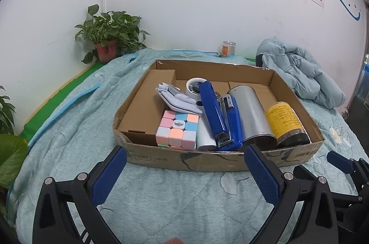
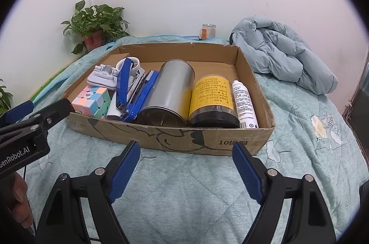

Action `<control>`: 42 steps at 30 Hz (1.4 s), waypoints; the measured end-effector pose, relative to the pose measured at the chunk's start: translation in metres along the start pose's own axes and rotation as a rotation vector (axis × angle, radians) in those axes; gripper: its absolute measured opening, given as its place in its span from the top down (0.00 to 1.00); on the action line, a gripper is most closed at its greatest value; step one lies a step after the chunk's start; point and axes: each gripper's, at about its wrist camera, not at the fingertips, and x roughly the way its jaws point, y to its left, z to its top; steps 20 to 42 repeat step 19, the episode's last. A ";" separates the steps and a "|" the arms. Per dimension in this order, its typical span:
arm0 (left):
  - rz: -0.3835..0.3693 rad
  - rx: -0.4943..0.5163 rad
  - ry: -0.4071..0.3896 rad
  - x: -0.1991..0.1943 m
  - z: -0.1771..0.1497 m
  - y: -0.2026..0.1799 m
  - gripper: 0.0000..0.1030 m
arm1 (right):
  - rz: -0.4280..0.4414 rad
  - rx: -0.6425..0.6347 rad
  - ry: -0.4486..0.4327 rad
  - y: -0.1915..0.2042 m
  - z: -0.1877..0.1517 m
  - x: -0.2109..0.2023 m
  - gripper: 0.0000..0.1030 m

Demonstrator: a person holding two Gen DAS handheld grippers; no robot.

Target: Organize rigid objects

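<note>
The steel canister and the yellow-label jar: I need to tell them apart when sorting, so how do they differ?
The steel canister is plain brushed metal; the yellow-label jar is clear, with a printed yellow label and dark contents. The canister looks longer and somewhat wider than the jar. The canister lies against the blue stapler, the jar beside the white spray bottle. Both are cylinders lying on their sides in the cardboard box.

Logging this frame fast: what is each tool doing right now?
Left tool: open, holding nothing, short of the box.
Right tool: open, holding nothing, short of the box.
</note>
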 end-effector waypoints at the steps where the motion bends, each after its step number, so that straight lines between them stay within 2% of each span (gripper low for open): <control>1: -0.005 0.001 0.001 0.001 -0.001 0.000 0.00 | -0.002 -0.004 0.000 0.001 0.000 0.000 0.20; 10: -0.028 0.012 0.031 0.013 -0.001 0.002 0.00 | 0.002 -0.005 0.013 0.002 0.000 0.008 0.20; 18: -0.075 -0.004 0.017 0.020 -0.004 0.004 0.00 | 0.000 -0.016 0.027 -0.004 0.001 0.014 0.20; 42: -0.073 -0.003 0.021 0.022 -0.004 0.005 0.00 | 0.006 -0.016 0.031 -0.004 0.001 0.015 0.20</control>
